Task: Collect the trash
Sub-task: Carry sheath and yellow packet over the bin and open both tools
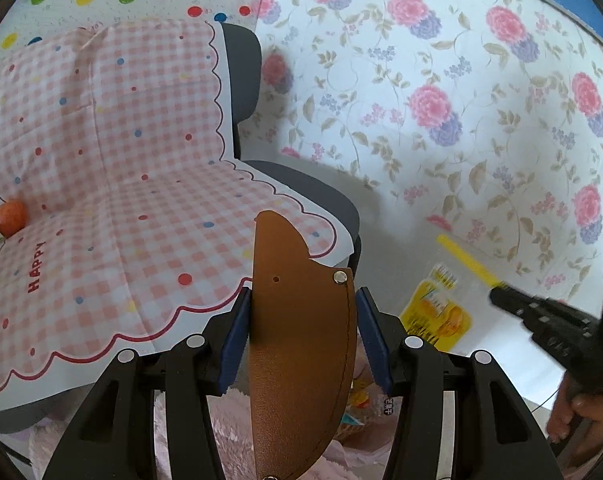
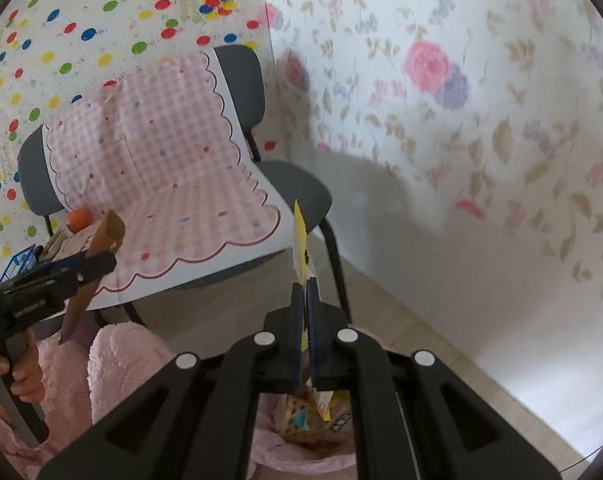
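My left gripper (image 1: pixel 303 312) is shut on a brown leather sheath (image 1: pixel 301 344), held upright in front of the chair; it also shows in the right wrist view (image 2: pixel 101 248). My right gripper (image 2: pixel 306 292) is shut on a yellow snack wrapper (image 2: pixel 301 240), seen edge-on; the wrapper also shows in the left wrist view (image 1: pixel 441 312). Below the grippers is a pink bag (image 2: pixel 301 456) holding several wrappers (image 2: pixel 301 416).
A grey chair (image 1: pixel 241 80) draped with a pink checked cloth (image 1: pixel 121 200) stands against the wall, an orange fruit (image 1: pixel 10 217) on its seat. A fluffy pink rug (image 2: pixel 113 364) lies on the floor. A blue basket (image 2: pixel 19 266) sits at left. Floral wall at right.
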Available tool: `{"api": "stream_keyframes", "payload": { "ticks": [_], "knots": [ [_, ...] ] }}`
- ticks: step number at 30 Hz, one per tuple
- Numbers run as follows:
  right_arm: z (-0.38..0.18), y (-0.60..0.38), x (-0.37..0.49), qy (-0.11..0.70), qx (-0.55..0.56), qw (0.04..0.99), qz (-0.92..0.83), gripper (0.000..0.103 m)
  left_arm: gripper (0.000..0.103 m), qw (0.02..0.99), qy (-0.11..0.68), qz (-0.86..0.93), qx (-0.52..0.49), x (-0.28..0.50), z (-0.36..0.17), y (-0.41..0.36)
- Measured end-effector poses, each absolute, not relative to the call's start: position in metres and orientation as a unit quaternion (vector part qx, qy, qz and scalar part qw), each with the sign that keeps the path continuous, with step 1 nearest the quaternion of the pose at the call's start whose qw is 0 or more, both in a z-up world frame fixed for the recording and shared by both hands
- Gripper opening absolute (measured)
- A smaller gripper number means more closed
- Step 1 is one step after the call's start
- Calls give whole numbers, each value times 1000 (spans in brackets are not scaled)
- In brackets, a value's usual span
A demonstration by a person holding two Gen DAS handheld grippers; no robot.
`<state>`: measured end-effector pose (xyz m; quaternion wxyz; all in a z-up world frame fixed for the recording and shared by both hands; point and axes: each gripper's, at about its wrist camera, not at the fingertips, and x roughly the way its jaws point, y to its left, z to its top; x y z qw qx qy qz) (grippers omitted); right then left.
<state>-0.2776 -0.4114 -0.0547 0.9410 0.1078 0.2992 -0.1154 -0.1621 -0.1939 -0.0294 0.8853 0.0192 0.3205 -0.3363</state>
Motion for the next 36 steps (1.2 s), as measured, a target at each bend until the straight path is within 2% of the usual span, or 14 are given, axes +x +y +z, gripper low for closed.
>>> {"api": "stream_keyframes", "payload": {
  "ticks": [3, 7, 19, 26, 28, 30, 33, 36],
  "knots": [
    [-65, -413, -271, 309, 111, 938, -114, 6, 52, 887, 320, -331, 23, -164, -29, -196],
    [-71, -416, -268, 313, 120, 935, -110, 19, 52, 886, 325, -330, 26, -163, -30, -197],
    [-65, -439, -287, 295, 140, 937, -122, 19, 53, 846, 356, -391, 58, -176, -72, -251],
    [-57, -450, -294, 283, 144, 939, -129, 20, 54, 826, 354, -436, 53, -178, -73, -283],
    [-54, -453, -296, 279, 144, 940, -132, 20, 56, 821, 352, -445, 57, -178, -72, -291],
    [-52, -454, -298, 274, 145, 941, -134, 24, 74, 820, 352, -448, 55, -178, -71, -295],
    [-47, -455, -302, 267, 142, 943, -136, 32, 79, 826, 343, -443, 61, -180, -67, -295],
    [-43, -455, -305, 262, 140, 945, -138, 36, 87, 836, 337, -428, 70, -183, -60, -289]
  ]
}}
